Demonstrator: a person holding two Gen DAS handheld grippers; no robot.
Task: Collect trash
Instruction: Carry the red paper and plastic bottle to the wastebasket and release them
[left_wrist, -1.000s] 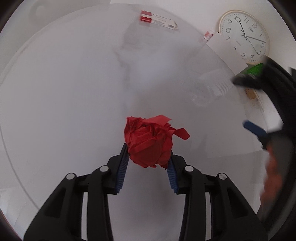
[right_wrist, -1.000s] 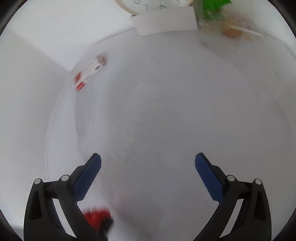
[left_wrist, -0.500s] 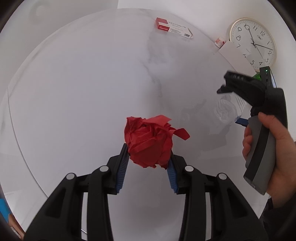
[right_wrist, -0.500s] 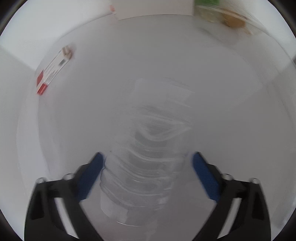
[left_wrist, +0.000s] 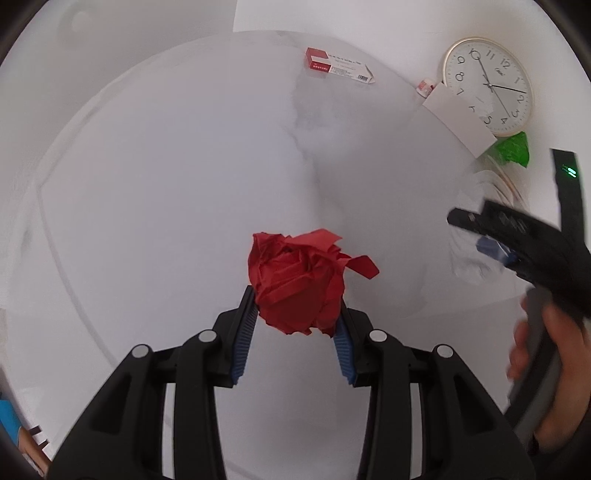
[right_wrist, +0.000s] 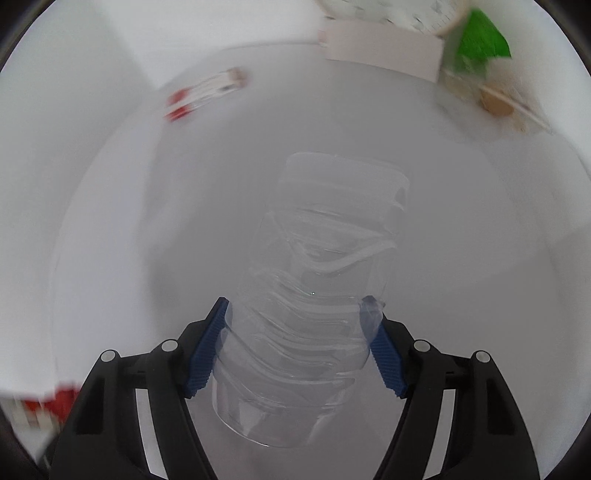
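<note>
Left gripper (left_wrist: 295, 314): pads clamped on a crumpled red paper ball (left_wrist: 301, 282), held above the round white table (left_wrist: 166, 184). Right gripper (right_wrist: 299, 345): jaws have just been closing around a crushed clear plastic bottle (right_wrist: 314, 295), blue pads (right_wrist: 207, 350) now touching both its sides. Step in hand: securing the bottle; next, judged, firm the grip and carry both items to a bin, none visible.
</note>
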